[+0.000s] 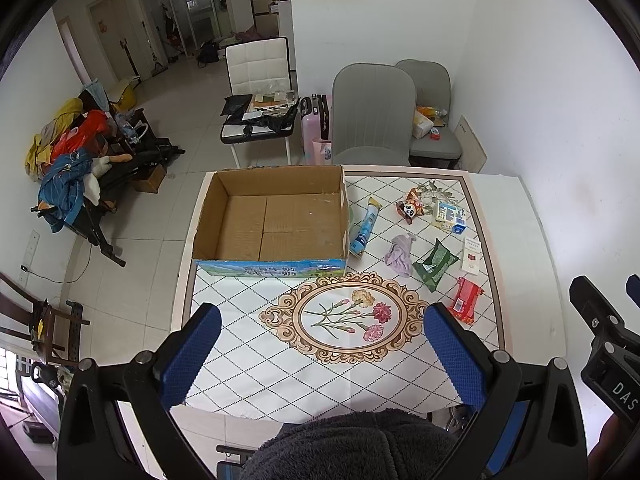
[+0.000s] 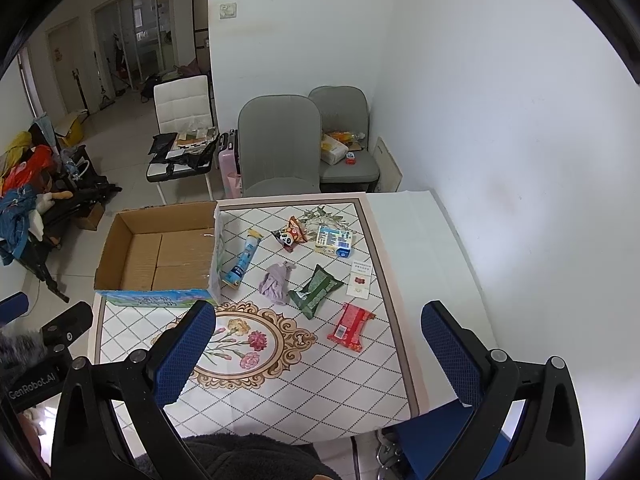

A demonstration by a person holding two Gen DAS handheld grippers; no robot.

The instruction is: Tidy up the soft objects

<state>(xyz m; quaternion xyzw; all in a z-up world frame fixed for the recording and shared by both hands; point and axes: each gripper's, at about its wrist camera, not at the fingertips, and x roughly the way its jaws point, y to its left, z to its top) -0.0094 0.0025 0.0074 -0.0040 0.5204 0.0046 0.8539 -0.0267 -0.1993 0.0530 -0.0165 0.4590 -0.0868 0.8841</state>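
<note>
The left tongs [image 1: 322, 354] hang above the near edge of the surface [image 1: 248, 364], both blue pads wide apart with nothing between them. The right tongs [image 2: 318, 350] hover likewise, spread and empty; in the left wrist view only a black corner of them shows at the right border.

At the left of the surface stands an open cardboard box [image 1: 272, 216], its interior bare. Its printed front panel is partly legible only as blue and green artwork. Just beside the box's right wall lies a blue tube [image 1: 363, 227], one end toward the box; whether it touches the wall cannot be told.

Right of the tube lies a crumpled lilac cloth [image 1: 401, 254], apart from its neighbours. Behind it sits a panda-print snack packet [image 1: 410, 209], and behind that a silvery wrapper [image 1: 430, 189], too small to identify. Next comes a green soft pack [image 1: 434, 266], tilted, then a white-and-blue carton [image 1: 450, 216] farther back. A white card [image 1: 472, 255] lies near the right border of the patterned cloth; its print is unreadable. Nearest on that side lies a red soft pack [image 1: 466, 300].

A dark fleece sleeve [image 1: 352, 444] fills the bottom centre, hiding the surface's near edge.
</note>
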